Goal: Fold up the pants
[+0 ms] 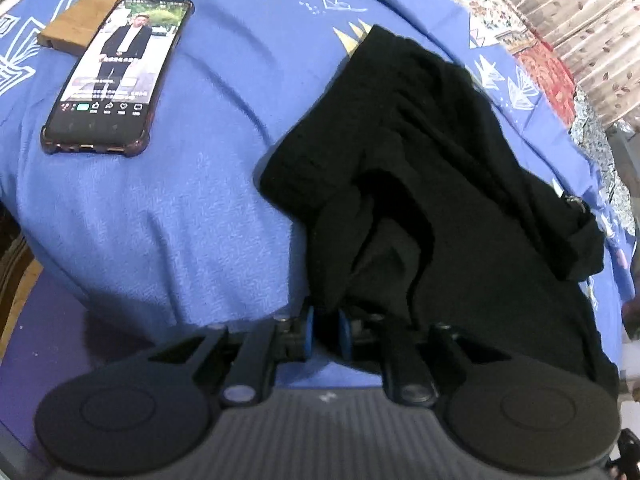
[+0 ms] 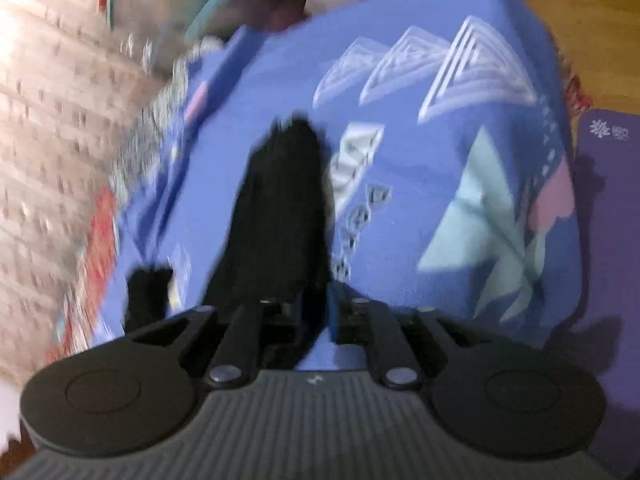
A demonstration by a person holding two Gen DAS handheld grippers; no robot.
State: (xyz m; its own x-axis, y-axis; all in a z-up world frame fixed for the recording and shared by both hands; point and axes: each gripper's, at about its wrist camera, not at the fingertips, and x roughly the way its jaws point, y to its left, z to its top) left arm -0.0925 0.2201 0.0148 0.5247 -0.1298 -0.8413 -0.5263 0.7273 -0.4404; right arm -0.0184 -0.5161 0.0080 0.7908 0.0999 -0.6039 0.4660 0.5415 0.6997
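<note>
1. Nearest in the left wrist view, the left gripper (image 1: 326,330) has its blue pads nearly together, pinching a bunch of black cloth at the near edge of the pants (image 1: 420,184).
2. In the blurred right wrist view, the right gripper (image 2: 316,320) has its jaws close together with black cloth from the pants (image 2: 280,216) running between them; it looks like a pinch, though the blur leaves the contact unclear.
3. The pants lie crumpled on the blue bedspread (image 1: 208,168), toward its right side.
4. Farther left on it, well apart from the pants, a phone (image 1: 116,76) leans on a wooden block (image 1: 80,20).
5. The step looks like taking hold of two edges; next, both hands should pull apart to spread the cloth flat before any fold.
</note>
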